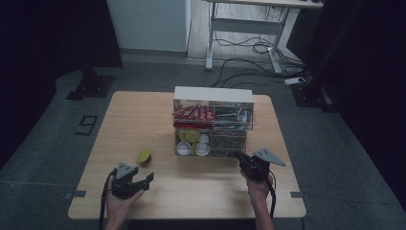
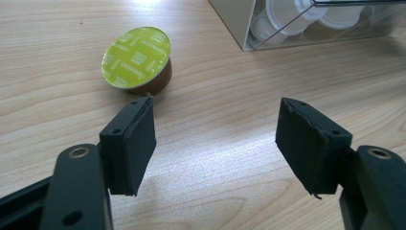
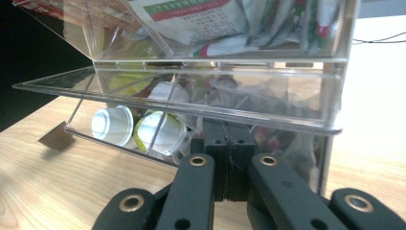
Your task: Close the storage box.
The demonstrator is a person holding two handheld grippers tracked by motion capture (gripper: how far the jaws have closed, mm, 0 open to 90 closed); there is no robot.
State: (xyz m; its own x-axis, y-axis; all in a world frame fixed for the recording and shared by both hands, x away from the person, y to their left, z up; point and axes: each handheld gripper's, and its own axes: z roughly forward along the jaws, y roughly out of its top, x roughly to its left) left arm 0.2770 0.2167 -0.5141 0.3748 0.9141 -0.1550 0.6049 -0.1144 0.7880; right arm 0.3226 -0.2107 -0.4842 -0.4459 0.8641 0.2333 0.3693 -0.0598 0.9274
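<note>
Currently, the wooden counter point(image 1: 158, 191) carries a clear acrylic organiser point(image 1: 213, 122) near its centre, with a white top panel, an upper level and a lower level. In the high view, the upper level holds red packets point(image 1: 193, 113) on the left and darker sachets point(image 1: 231, 115) on the right; the lower level holds white and green capsules point(image 1: 192, 143) on the left. A single capsule with a yellow-green foil lid point(image 1: 144, 156) lies on the counter to the left of the organiser, apart from it. The left hand-held gripper point(image 1: 142, 181) is held low over the counter at the near left, gripped by the person's left hand point(image 1: 119, 201); its jaws stand wide apart with nothing between them. In the left gripper view, the capsule point(image 2: 137, 61) lies on its side just beyond the left jaw tip, foil lid facing the camera, and a corner of the organiser point(image 2: 297, 24) shows at the upper right. The right hand-held gripper point(image 1: 241, 158) is held by the right hand point(image 1: 257, 188) at the organiser's near right corner. In the right gripper view, its jaws are pressed together directly in front of the lower level, beneath a projecting clear panel edge point(image 3: 191, 108); whether anything thin is pinched between them cannot be determined. White capsules point(image 3: 136, 128) show through the clear front wall to the left of the jaws.
</note>
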